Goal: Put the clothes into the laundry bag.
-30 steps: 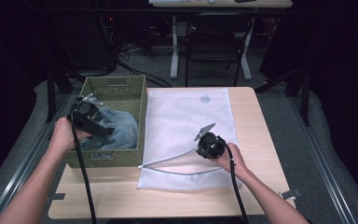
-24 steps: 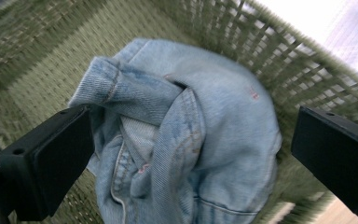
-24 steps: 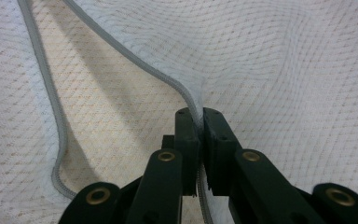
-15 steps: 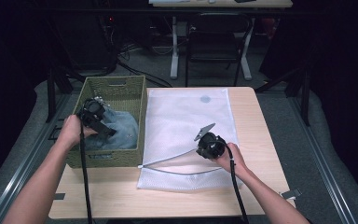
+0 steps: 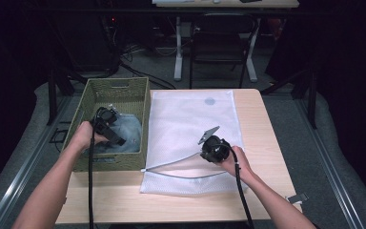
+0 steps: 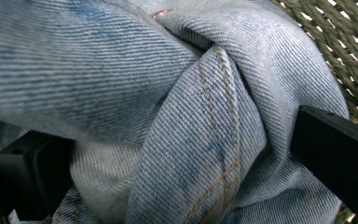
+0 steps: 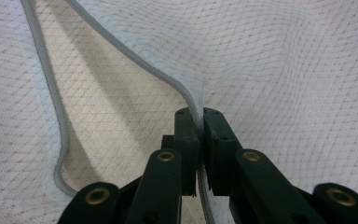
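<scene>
A person works at a wooden surface (image 5: 262, 119) with a gripper in each hand. The left gripper (image 5: 108, 128) is down inside a green woven basket (image 5: 119, 88) at the surface's left edge, its fingers (image 6: 335, 154) spread wide on either side of a bunched fold of faded blue jeans (image 6: 168, 107); the denim fills the gap between them, but whether the fingers press on it cannot be told. The jeans (image 5: 126, 131) lie crumpled at the near end of the basket. Just beside the basket, a white mesh laundry bag (image 5: 190, 119) lies flat on the surface with its near, zippered mouth gaping. The right gripper (image 5: 213, 149) rests at that opening, its fingers (image 7: 189, 140) closed tight on the grey zipper edge (image 7: 135, 65) of the bag's upper layer, which is lifted slightly off the lower one.
</scene>
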Demonstrator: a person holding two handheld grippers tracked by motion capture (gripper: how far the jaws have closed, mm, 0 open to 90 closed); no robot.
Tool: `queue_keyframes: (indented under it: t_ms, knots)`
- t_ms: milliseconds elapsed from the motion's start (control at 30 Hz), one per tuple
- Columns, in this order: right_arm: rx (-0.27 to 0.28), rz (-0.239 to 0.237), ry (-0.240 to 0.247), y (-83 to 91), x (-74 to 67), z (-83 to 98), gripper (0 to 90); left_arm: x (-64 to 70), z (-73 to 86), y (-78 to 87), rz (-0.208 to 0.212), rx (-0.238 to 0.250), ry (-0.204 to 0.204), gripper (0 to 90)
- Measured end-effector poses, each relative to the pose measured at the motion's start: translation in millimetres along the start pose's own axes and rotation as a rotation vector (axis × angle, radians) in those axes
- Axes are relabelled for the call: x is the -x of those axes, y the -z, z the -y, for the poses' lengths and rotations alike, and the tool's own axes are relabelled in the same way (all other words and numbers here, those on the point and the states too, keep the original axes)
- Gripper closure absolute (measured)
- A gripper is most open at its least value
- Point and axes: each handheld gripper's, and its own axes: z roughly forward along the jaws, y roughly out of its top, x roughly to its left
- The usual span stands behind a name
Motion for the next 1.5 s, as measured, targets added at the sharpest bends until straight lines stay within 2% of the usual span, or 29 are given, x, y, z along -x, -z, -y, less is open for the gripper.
queue_keyframes:
  t_ms: [133, 167, 233, 267, 300, 367, 400, 500, 533, 567, 667, 733, 833, 933, 967, 1000, 1033, 1067, 1233, 1300, 1333, 1367, 1400, 1500]
  knots:
    - [0.001, 0.002, 0.003, 0.5, -0.8, -0.4, 84.6, 4.7, -4.1, -7.8, 0.002, -0.036, -0.002, 0.0]
    - [0.002, 0.004, 0.004, 0.5, -0.7, -0.5, 84.6, 5.9, -4.7, -9.9, -0.007, -0.044, -0.014, 1.3]
    - [0.002, 0.005, 0.004, 0.7, -0.8, -0.6, 84.6, 7.5, -4.9, -11.9, -0.005, -0.047, -0.012, 6.9]
    - [0.003, 0.004, 0.005, 0.6, -0.6, -0.5, 84.6, 8.5, -5.1, -13.9, -0.002, -0.053, -0.006, 6.9]
    - [0.002, 0.004, 0.011, 0.3, 0.1, -0.4, 84.6, 8.7, -5.3, -14.7, -0.003, -0.055, -0.016, 13.5]
    - [0.002, 0.006, 0.010, 0.5, 0.0, -0.4, 84.7, 8.9, -4.8, -16.6, 0.007, -0.057, -0.011, 18.2]
    - [0.003, 0.006, 0.012, 0.6, 0.1, -0.5, 84.7, 10.0, -3.8, -18.6, 0.028, -0.054, -0.005, 22.7]
    - [0.005, 0.011, 0.008, 1.1, 0.1, -0.6, 85.1, 9.7, -3.6, -19.4, 0.033, -0.060, 0.003, 32.9]
    - [0.005, 0.011, 0.007, 1.3, 0.2, -0.6, 85.1, 9.7, -3.8, -19.1, 0.037, -0.059, -0.005, 32.9]
    - [0.004, 0.013, 0.004, 1.6, 0.2, -0.7, 85.1, 9.9, -3.9, -19.1, 0.046, -0.061, 0.016, 42.9]
    - [0.009, 0.016, 0.007, 2.4, 0.7, -0.8, 85.1, 10.0, -3.0, -17.5, 0.051, -0.052, 0.018, 56.8]
    - [0.009, 0.015, 0.007, 2.7, 0.8, -0.7, 84.9, 10.2, -2.6, -16.5, 0.053, -0.047, 0.020, 59.6]
    - [0.011, 0.015, 0.008, 3.7, 1.1, -0.5, 85.0, 11.6, -2.0, -11.0, 0.044, -0.036, 0.014, 66.8]
    - [0.014, 0.014, 0.005, 4.4, 2.5, 0.4, 85.2, 11.4, 3.1, 0.9, 0.046, 0.006, 0.043, 70.6]
    - [0.014, 0.014, 0.005, 4.4, 2.5, 0.4, 85.2, 11.4, 3.1, 0.9, 0.046, 0.006, 0.043, 71.8]
    - [0.014, 0.016, 0.005, 4.8, 2.8, 0.5, 85.3, 11.0, 5.9, 9.4, 0.043, 0.031, 0.051, 73.3]
    - [0.014, 0.016, 0.005, 4.8, 2.8, 0.5, 85.3, 11.0, 5.9, 9.4, 0.043, 0.031, 0.051, 73.9]
    - [0.018, 0.017, 0.002, 5.5, 3.2, 0.4, 85.5, 10.1, 8.5, 17.5, 0.039, 0.053, 0.059, 74.5]
    - [0.023, 0.017, -0.003, 7.0, 3.0, 0.0, 85.7, 9.9, 11.4, 33.9, 0.031, 0.072, 0.074, 75.5]
    - [0.023, 0.017, -0.004, 7.3, 3.0, -0.1, 85.9, 10.2, 12.0, 42.3, 0.028, 0.087, 0.075, 75.6]
    - [0.024, 0.017, -0.003, 7.3, 3.1, 0.0, 85.9, 11.4, 11.7, 51.6, 0.010, 0.093, 0.065, 75.6]
    - [0.024, 0.017, -0.003, 7.3, 3.1, 0.0, 85.9, 11.4, 11.7, 51.6, 0.010, 0.093, 0.065, 75.6]
    - [0.025, 0.019, 0.002, 7.4, 3.6, 0.1, 85.8, 11.7, 11.7, 61.0, 0.009, 0.101, 0.065, 75.6]
    - [0.026, 0.018, 0.003, 7.6, 3.8, 0.2, 85.9, 12.1, 12.0, 69.2, -0.002, 0.111, 0.064, 75.7]
